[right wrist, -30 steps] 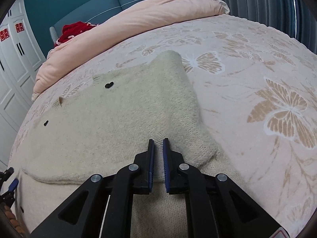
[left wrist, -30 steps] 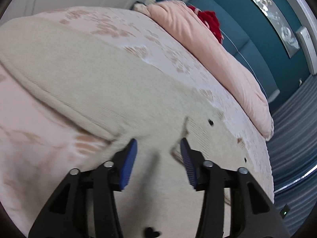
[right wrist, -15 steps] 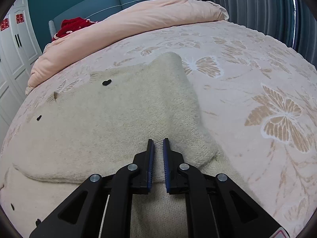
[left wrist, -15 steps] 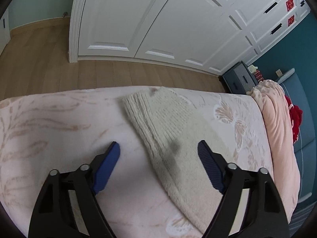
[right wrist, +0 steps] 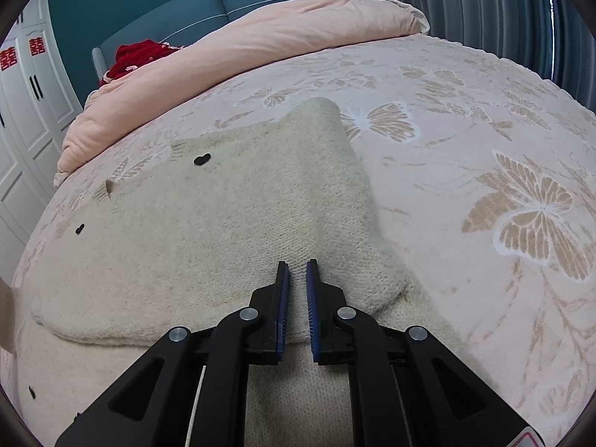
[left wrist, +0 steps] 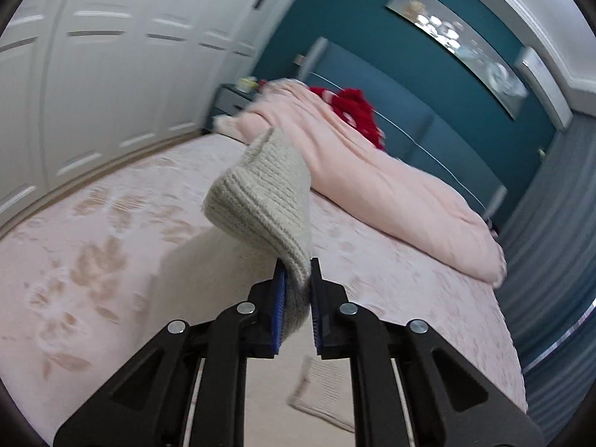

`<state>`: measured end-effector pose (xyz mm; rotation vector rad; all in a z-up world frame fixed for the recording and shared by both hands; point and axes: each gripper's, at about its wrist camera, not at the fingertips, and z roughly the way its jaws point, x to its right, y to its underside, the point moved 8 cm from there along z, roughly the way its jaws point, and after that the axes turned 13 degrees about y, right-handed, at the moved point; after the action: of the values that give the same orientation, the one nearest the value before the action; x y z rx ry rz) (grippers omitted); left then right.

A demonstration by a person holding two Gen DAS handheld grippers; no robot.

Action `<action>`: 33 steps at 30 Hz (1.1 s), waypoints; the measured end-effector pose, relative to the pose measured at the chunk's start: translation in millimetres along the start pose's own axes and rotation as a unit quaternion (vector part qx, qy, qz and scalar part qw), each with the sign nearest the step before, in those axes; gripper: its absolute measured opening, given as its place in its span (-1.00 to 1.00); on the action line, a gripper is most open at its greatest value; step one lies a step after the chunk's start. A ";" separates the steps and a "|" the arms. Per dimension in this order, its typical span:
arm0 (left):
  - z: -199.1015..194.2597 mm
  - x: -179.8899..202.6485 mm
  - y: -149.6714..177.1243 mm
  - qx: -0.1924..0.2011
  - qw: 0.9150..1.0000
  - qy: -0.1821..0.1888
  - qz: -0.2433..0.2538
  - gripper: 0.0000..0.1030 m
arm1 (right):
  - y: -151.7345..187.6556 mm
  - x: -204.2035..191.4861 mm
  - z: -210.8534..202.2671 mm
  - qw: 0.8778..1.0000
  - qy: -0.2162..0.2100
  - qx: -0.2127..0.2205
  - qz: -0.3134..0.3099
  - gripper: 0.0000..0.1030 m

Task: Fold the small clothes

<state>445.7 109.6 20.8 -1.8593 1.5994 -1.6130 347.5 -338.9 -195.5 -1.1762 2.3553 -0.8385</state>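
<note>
A small cream knit sweater (right wrist: 231, 231) with black heart-shaped buttons lies on the bed, one sleeve folded across its body. My right gripper (right wrist: 297, 264) rests on that folded sleeve with its jaws nearly closed, a narrow gap between the pads. My left gripper (left wrist: 297, 264) is shut on the other sleeve's ribbed cuff (left wrist: 260, 201) and holds it lifted above the bed. The cuff curls up in front of the camera. A strip of the sweater (left wrist: 324, 398) shows below the fingers.
The bed (right wrist: 484, 149) has a pink cover with tan butterfly print. A rolled pink duvet (right wrist: 260, 37) and a red garment (right wrist: 138, 56) lie at the teal headboard. White wardrobe doors (left wrist: 93, 74) stand to the left, grey curtains (right wrist: 484, 0) to the right.
My left gripper was open over the sleeve half a second ago. It has since closed on the cuff, lifted it and swung toward the headboard. The right gripper has stayed still.
</note>
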 end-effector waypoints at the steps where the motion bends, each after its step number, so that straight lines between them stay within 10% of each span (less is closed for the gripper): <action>1: 19.6 25.8 20.9 -0.026 0.999 0.019 0.006 -0.77 | -0.4 0.5 0.2 1.000 -0.003 -0.001 0.003 -0.85; 4: 75.7 69.9 101.3 -0.110 0.993 0.033 0.014 -0.62 | -0.4 1.9 0.5 1.000 -0.012 -0.002 0.010 -0.85; 7: 105.5 67.5 183.4 -0.181 0.983 -0.004 -0.005 -0.02 | 0.4 3.4 0.4 1.000 -0.022 -0.004 0.018 -0.85; 11: 90.3 37.1 228.1 -0.176 0.981 -0.011 -0.081 0.27 | -0.1 5.7 1.2 0.999 -0.041 -0.010 0.033 -0.85; 13: 70.6 10.0 225.1 -0.144 0.981 -0.026 -0.126 0.34 | -2.3 6.3 -2.1 0.998 -0.046 -0.012 0.038 -0.82; 17: 37.9 -54.7 197.0 -0.097 0.976 -0.052 -0.188 0.35 | -12.0 -20.5 -38.2 0.994 -0.095 0.001 0.046 0.37; 25: 22.3 -116.4 179.8 -0.056 0.954 -0.028 -0.292 0.35 | 18.7 -156.5 -35.3 0.972 -0.202 -0.117 -0.018 0.40; 27: 21.5 -119.1 180.7 -0.051 0.955 -0.022 -0.293 0.35 | 21.0 -169.2 -28.1 0.975 -0.188 -0.120 -0.008 0.30; 29: 21.6 -115.2 178.7 -0.055 0.957 -0.023 -0.286 0.35 | 17.4 -180.8 -26.9 0.974 -0.188 -0.126 -0.011 -0.75; 33: 20.7 -107.1 167.4 -0.049 0.944 0.008 -0.325 0.35 | 1.5 -191.9 -33.6 0.969 -0.208 -0.130 -0.004 -0.83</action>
<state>386.5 119.7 -169.8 -2.6217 1.1368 -1.7926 438.9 -170.8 -158.6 -1.3140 2.1474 -0.2493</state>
